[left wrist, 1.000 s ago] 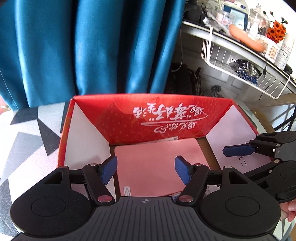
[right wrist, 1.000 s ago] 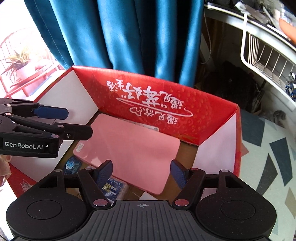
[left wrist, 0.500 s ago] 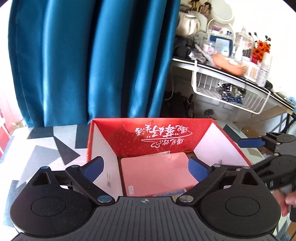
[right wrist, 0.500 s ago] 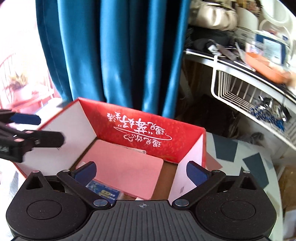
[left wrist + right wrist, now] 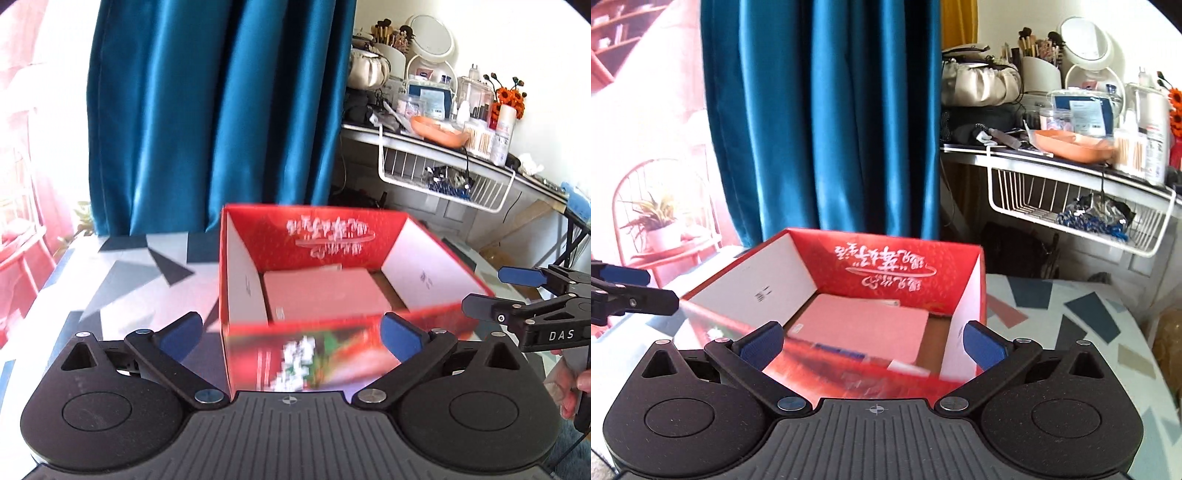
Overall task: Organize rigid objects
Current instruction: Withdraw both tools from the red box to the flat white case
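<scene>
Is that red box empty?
No. The red box is open-topped, and a flat pink item lies on its floor.

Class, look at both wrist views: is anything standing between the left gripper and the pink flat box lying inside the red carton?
Yes: the red carton's near wall stands between the open left gripper and the pink flat box on its floor. From above, nothing visible covers it.

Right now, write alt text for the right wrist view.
An open red box on a patterned table holds a flat pink item. The right hand-held gripper is open and empty before it, with a blue curtain behind.
</scene>
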### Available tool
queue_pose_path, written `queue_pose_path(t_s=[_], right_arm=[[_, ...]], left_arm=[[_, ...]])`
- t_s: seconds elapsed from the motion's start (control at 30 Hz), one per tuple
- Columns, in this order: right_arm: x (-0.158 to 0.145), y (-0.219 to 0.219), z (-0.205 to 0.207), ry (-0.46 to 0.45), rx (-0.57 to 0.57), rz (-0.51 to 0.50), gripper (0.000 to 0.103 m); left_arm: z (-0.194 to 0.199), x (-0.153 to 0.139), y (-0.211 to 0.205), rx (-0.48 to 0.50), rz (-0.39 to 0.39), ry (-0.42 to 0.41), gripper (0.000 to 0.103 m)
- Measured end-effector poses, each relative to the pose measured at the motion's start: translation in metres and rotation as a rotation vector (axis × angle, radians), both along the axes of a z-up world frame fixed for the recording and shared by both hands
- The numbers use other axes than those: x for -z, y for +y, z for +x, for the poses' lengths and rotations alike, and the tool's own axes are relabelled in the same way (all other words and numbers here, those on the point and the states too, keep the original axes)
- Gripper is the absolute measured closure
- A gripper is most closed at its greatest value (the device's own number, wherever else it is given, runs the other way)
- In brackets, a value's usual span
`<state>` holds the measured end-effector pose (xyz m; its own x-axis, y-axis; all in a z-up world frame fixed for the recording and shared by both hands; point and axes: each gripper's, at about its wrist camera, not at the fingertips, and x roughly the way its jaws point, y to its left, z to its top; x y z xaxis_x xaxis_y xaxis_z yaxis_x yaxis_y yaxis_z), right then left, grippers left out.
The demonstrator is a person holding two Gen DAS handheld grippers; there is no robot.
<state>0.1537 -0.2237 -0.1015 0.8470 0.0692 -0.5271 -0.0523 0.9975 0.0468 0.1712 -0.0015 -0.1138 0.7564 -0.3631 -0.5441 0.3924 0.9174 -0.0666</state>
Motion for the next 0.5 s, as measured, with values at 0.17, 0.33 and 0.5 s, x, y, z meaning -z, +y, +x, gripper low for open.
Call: queue_pose_path(t_s=[0.17, 0.33, 0.5], right_arm=[[0.026, 0.011, -0.026, 0.038, -0.034, -0.029, 0.0], [0.052, 0.022, -0.046, 0.098, -0.072, -0.073, 0.0], [0.075, 0.026, -0.058, 0.174, -0.081, -0.051, 0.0]], left_arm=[[-0.02, 0.025, 0.007, -0.009, -0.043, 0.081, 0.0], [-0.031, 0.047, 0.01, -0.021, -0.033, 0.137, 0.0], [-0.04, 0.063, 0.012, -0.025, -0.046, 0.184, 0.0]])
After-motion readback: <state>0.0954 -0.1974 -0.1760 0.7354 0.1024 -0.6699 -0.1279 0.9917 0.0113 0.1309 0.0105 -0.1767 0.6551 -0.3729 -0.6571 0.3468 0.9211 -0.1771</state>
